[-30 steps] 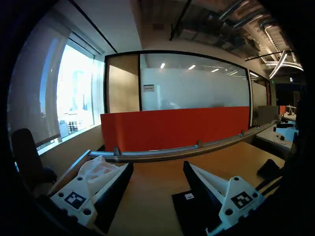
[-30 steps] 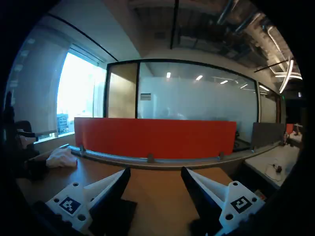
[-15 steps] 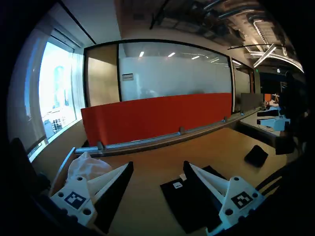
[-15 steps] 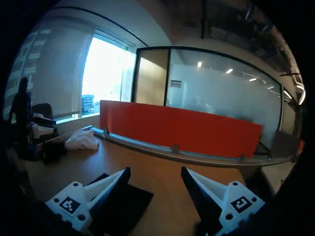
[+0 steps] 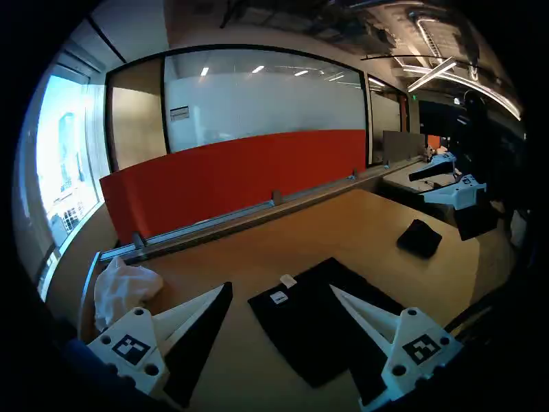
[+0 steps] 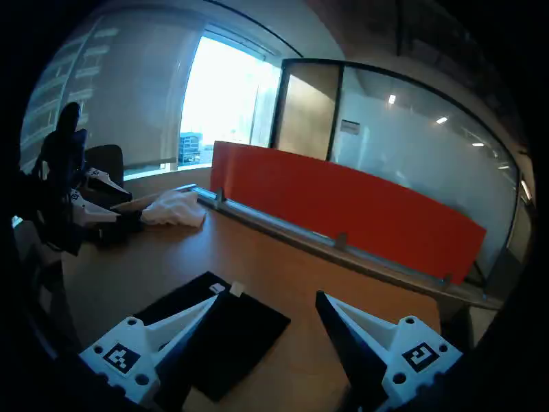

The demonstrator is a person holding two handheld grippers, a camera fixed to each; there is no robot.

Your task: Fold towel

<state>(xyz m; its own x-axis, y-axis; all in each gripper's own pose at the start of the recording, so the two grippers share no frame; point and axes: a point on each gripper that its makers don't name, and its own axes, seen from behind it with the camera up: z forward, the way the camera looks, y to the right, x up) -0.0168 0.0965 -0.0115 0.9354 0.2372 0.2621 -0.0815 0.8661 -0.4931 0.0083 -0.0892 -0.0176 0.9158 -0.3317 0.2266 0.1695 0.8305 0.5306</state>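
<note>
Left gripper view: the black towel lies flat on the worktop, set cornerwise, tagged edge toward the red divider, bare wood around. Left hand-held gripper and right hand-held gripper both gape empty.

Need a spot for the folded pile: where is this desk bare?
The desk is bare between the black towel and the red divider, and between that towel and the small black item. The window-end corner is crowded: the crumpled white cloth sits there.
</note>
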